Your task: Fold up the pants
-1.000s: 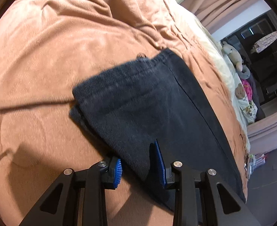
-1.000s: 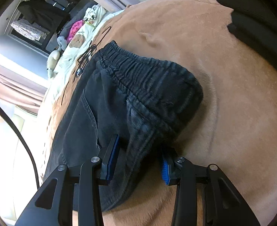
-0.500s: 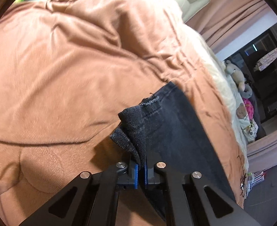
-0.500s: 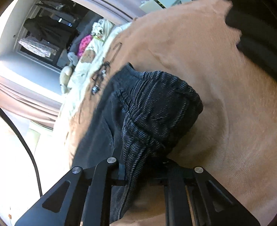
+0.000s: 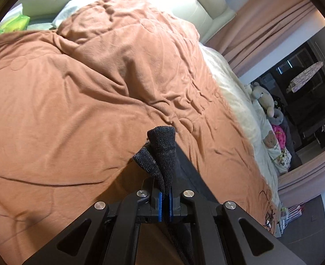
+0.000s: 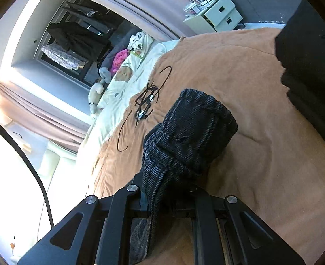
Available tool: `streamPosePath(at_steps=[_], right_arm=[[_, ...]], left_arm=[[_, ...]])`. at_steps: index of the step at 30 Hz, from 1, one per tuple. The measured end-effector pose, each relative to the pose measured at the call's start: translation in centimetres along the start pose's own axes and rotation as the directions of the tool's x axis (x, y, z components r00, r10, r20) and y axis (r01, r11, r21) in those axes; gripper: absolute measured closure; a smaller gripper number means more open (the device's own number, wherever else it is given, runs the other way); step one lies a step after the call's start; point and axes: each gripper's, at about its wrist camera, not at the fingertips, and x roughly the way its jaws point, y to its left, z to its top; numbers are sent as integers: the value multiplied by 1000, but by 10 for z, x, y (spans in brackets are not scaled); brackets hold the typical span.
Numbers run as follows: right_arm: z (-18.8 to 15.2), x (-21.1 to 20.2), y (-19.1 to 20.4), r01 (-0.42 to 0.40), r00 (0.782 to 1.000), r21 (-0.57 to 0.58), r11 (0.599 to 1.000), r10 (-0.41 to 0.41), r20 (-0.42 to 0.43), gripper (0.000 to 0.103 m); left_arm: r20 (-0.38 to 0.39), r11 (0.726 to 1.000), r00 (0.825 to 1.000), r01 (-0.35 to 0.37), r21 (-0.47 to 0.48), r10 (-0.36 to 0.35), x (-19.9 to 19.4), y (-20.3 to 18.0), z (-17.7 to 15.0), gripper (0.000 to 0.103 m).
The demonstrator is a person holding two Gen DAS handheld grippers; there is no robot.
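Now both ends of the pants [image 5: 162, 154] are off the orange blanket [image 5: 74, 110]; a second ago the jaws stood wide around cloth lying flat, and since then they have closed and risen. That suggests the fold-over is starting. The left gripper [image 5: 165, 206] has its blue pads pressed together on a bunched hem corner. The right gripper [image 6: 162, 203] pinches the gathered waistband, which hangs in a thick roll over its fingers, hiding the pads. Below, the middle of the pants trails toward the blanket.
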Motion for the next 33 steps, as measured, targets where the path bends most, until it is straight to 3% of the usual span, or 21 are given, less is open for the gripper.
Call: streamPosePath(at_steps=[12, 21, 33], right_arm=[[-15, -49, 6, 19, 999, 11, 1000, -18, -30, 94], [-30, -80, 10, 44, 998, 22, 999, -43, -40, 94], [-41, -101, 4, 58, 998, 40, 998, -56, -41, 94]], left_arm=[[-29, 999, 1000, 7, -35, -8, -67, 52, -9, 99], [-61, 998, 998, 8, -56, -11, -93, 90, -21, 99], [-67, 998, 997, 23, -51, -26, -121, 110, -28, 99]])
